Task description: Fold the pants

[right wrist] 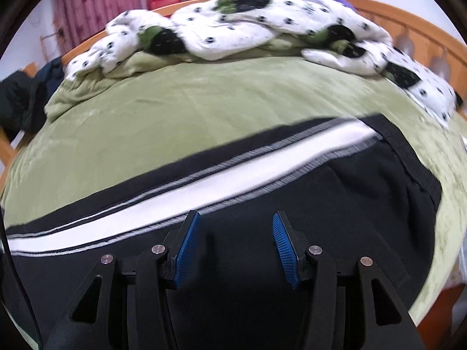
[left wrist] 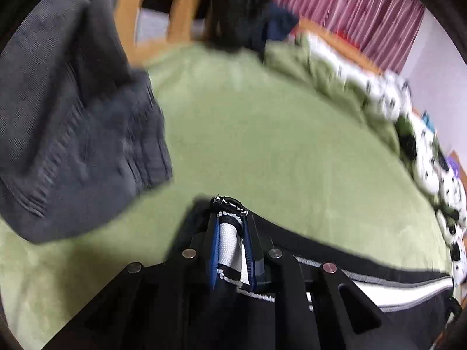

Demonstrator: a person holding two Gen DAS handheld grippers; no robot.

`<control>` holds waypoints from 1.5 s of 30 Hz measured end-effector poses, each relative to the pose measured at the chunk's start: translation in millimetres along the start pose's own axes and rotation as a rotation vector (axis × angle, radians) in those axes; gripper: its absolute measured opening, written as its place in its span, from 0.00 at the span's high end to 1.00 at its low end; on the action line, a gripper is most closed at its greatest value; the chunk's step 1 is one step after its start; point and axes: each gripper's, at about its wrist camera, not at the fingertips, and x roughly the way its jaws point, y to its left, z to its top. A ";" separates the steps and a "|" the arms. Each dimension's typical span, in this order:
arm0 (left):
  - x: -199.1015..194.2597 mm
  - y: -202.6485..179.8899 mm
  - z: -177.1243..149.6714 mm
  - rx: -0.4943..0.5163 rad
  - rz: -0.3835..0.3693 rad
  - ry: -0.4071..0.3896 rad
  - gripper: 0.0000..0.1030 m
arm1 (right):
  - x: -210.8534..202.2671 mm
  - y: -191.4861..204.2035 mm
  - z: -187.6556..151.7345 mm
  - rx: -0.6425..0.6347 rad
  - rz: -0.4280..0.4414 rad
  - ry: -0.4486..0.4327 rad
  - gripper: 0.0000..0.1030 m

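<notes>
Black pants with a broad white side stripe (right wrist: 221,180) lie stretched across the green blanket. In the left wrist view the pants (left wrist: 379,288) run off to the lower right. My left gripper (left wrist: 230,218) is shut on one end of them, with a fold of white stripe and a metal zip pull pinched between the blue pads (left wrist: 214,250). My right gripper (right wrist: 235,215) stands open just above the black cloth near the wider end of the pants. Nothing is gripped between its blue pads (right wrist: 188,245).
A green blanket (right wrist: 175,102) covers the bed. A rumpled white spotted quilt (right wrist: 233,23) lies along its far side against the wooden bed frame (right wrist: 408,20). A grey garment (left wrist: 73,131) fills the left of the left wrist view. Dark clothes (right wrist: 17,102) sit at the bed's left edge.
</notes>
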 end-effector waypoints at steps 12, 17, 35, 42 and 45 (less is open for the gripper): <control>20.4 5.0 -12.6 0.007 0.106 0.020 0.85 | 37.4 83.7 38.4 -0.454 0.218 -0.030 0.41; 17.9 10.1 -13.5 0.005 0.093 0.027 0.85 | 74.7 116.2 32.6 -0.631 0.263 0.116 0.42; 13.2 1.4 -20.7 0.049 0.170 -0.015 0.69 | 80.8 130.7 20.2 -0.609 0.166 -0.045 0.91; -37.4 -4.7 -39.2 0.070 0.124 -0.028 0.43 | 39.7 36.8 46.5 -0.294 0.113 -0.127 0.58; -37.0 -38.8 -47.2 0.149 0.063 -0.011 0.42 | 70.5 7.3 50.7 -0.282 -0.003 -0.027 0.58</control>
